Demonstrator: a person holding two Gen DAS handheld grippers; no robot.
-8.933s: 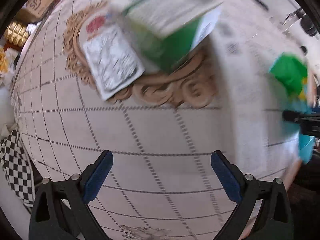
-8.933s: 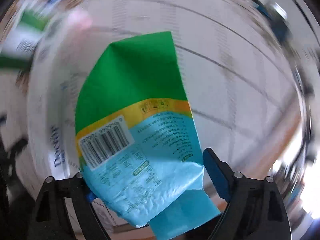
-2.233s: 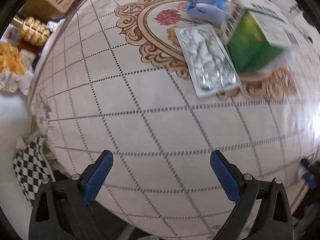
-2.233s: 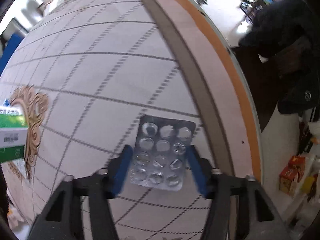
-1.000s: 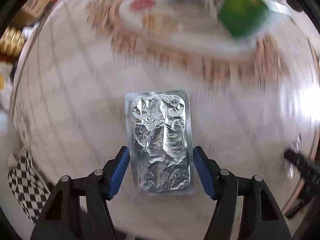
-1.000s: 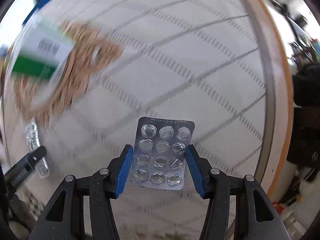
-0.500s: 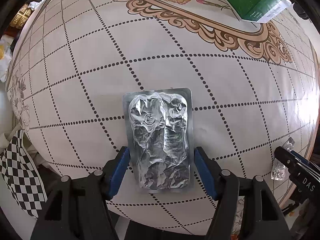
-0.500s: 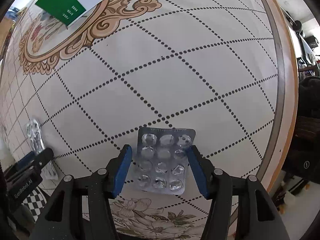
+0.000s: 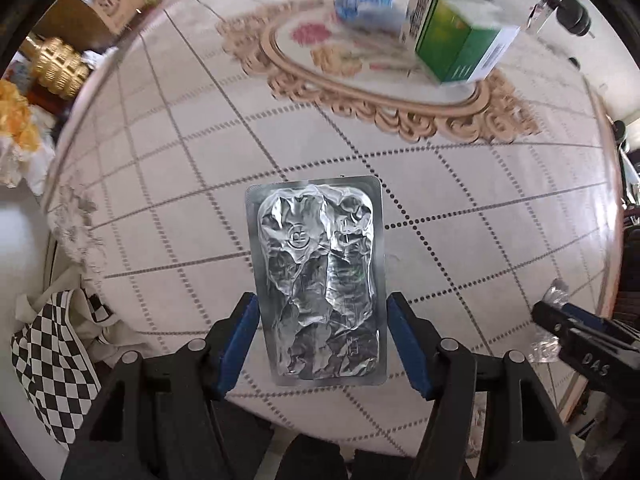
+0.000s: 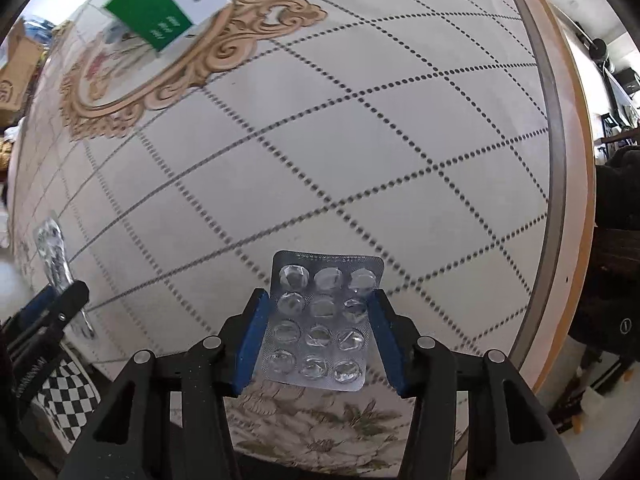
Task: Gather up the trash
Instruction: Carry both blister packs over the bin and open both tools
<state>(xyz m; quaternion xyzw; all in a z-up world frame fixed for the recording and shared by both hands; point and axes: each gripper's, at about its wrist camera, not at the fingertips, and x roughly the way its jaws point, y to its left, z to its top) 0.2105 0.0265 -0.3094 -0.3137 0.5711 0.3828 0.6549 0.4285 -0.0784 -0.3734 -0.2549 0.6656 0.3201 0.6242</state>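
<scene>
Patterned table (image 9: 460, 184) cloth lies beneath both grippers. Foil blister pack (image 9: 318, 284) is pinched in the left gripper (image 9: 322, 344) jaws; since two seconds ago it was lifted, while empty pill sheet (image 10: 322, 320) stays clamped in the right gripper (image 10: 318, 336), ready for disposal.

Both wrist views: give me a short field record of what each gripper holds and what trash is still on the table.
left gripper: shut on foil pack, foil side up
right gripper: shut on blister sheet, bubbles up, pockets look empty
on table: green box, blue packet
bag: checkered bag below table edge, on the left
</scene>
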